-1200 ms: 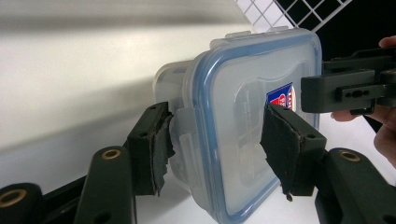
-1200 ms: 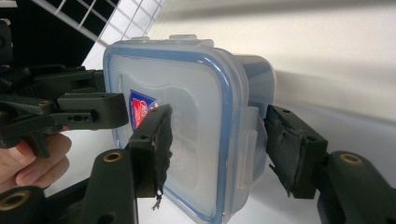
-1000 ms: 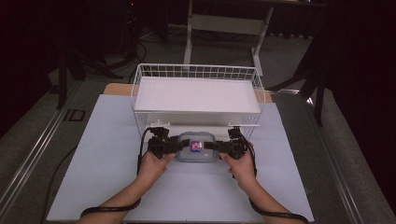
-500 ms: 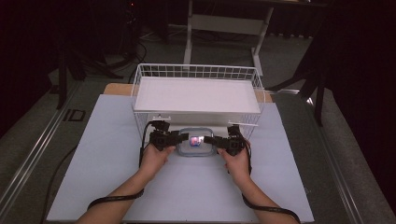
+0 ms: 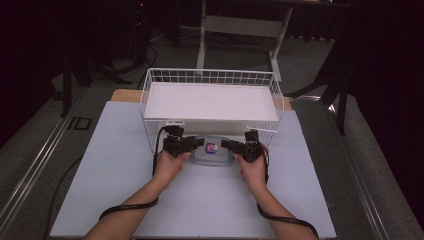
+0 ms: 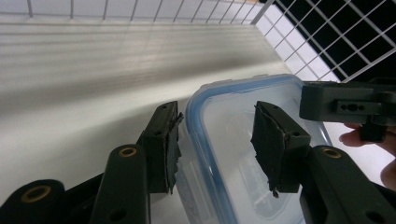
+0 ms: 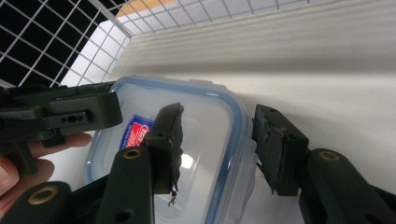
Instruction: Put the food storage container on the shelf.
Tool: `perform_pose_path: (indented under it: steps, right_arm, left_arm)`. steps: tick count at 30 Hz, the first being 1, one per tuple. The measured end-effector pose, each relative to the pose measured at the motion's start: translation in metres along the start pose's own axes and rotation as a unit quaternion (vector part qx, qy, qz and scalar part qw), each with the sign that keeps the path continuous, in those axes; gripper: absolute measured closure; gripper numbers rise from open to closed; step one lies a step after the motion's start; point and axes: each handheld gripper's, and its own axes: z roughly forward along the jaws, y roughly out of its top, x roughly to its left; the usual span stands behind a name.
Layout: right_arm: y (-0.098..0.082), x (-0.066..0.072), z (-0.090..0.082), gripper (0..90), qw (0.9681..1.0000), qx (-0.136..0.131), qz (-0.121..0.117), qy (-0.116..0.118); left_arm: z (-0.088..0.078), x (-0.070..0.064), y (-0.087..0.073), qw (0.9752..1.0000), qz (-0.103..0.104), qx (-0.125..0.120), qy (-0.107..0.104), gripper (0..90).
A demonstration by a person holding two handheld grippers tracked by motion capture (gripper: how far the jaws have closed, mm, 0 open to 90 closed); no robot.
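Note:
A clear plastic container (image 5: 212,151) with a blue-rimmed lid and a red-and-blue label (image 7: 137,131) sits between my two grippers at the near side of the white wire basket (image 5: 212,75). My left gripper (image 5: 200,143) holds its left end. In the left gripper view, the gripper (image 6: 217,140) has one pad beside the container (image 6: 233,158) and one on the lid. My right gripper (image 5: 225,144) holds the other end in mirror fashion. In the right gripper view, the gripper (image 7: 217,140) straddles the rim of the container (image 7: 210,116).
The basket has a white floor (image 5: 210,100) and stands at the far middle of a pale mat (image 5: 115,170). Its wire walls (image 6: 327,42) rise just beyond the container. The opposite gripper (image 6: 343,105) and a person's fingers show at the edge of each gripper view. Dark floor and stands surround the table.
Both hands have moved away from the person with the container between them, which now sits closer to the basket's near wall.

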Motion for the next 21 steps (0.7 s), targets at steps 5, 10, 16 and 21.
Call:
perform_pose_path:
  steps: [5,10,16,21]
  right_arm:
    - [0.004,0.004,0.001,62.8,0.9985,-0.019,-0.038,-0.034]
    - [0.005,0.008,0.009,59.2,0.9945,-0.034,-0.092,-0.039]
    - [-0.001,0.015,0.006,51.8,0.9881,-0.044,-0.135,-0.059]
    - [-0.010,0.025,-0.011,51.2,0.9824,-0.061,-0.166,-0.062]
  left_arm:
    - [0.003,-0.001,0.000,0.9993,0.027,-0.018,0.015,52.1]
    - [0.004,-0.004,0.000,0.9989,0.031,-0.020,0.030,50.4]
    - [0.005,-0.007,0.002,0.9978,0.047,-0.020,0.042,49.4]
    - [0.006,-0.007,0.002,0.9976,0.055,-0.021,0.038,49.6]
